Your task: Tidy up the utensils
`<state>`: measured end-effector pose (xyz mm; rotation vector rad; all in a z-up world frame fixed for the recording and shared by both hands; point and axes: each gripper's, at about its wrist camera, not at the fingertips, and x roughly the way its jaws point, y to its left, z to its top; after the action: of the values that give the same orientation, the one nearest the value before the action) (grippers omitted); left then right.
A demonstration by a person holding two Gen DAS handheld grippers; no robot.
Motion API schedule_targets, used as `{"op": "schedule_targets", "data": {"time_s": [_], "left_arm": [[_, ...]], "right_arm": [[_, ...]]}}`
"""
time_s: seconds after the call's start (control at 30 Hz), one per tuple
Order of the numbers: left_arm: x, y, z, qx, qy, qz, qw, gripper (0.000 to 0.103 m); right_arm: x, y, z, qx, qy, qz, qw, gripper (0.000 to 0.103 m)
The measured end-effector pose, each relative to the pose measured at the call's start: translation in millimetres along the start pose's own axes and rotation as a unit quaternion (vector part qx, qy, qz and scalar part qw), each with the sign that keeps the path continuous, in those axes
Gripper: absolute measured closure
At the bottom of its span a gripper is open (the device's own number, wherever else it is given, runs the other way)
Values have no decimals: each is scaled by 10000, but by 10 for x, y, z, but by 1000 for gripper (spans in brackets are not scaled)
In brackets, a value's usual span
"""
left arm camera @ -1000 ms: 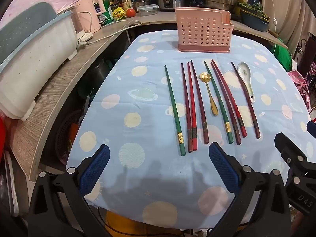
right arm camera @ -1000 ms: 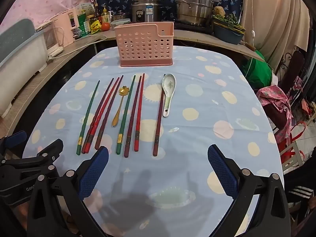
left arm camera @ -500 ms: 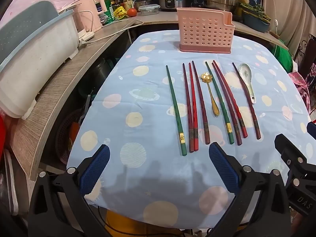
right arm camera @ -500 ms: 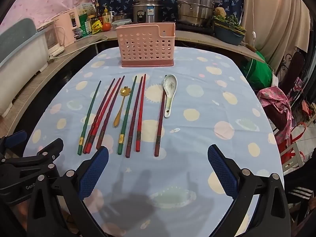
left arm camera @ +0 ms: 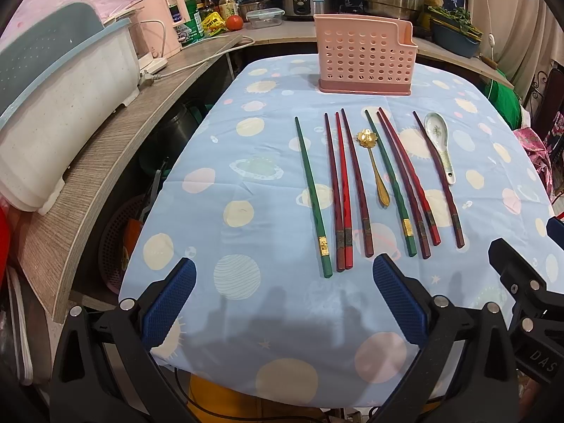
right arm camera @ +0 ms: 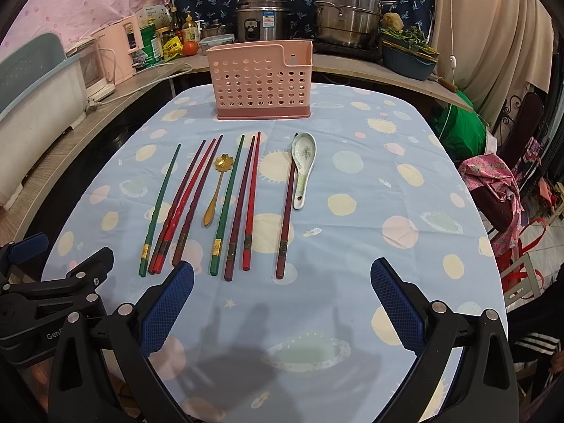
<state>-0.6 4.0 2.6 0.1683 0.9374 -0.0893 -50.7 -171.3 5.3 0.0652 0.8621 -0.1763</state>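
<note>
Eight chopsticks, a gold spoon and a ceramic spoon lie lengthwise pointing at the pink holder beyond them, butt ends nearest both spread-jawed, empty grippers, left gripper facing the green one, right gripper nearer the ceramic spoon.

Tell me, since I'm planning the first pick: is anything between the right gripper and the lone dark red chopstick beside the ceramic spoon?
Nothing visible: only bare blue patterned tablecloth lies between the open right gripper and the dark red chopstick.
</note>
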Motion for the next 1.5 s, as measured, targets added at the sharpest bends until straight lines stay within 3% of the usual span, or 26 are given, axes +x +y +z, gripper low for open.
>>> {"op": "schedule_targets", "data": {"time_s": [1.5], "left_arm": [[10,-20,8,26,-1,-9,10000,7]], "right_arm": [[3,7,-19,27,4,13,10000,7]]}}
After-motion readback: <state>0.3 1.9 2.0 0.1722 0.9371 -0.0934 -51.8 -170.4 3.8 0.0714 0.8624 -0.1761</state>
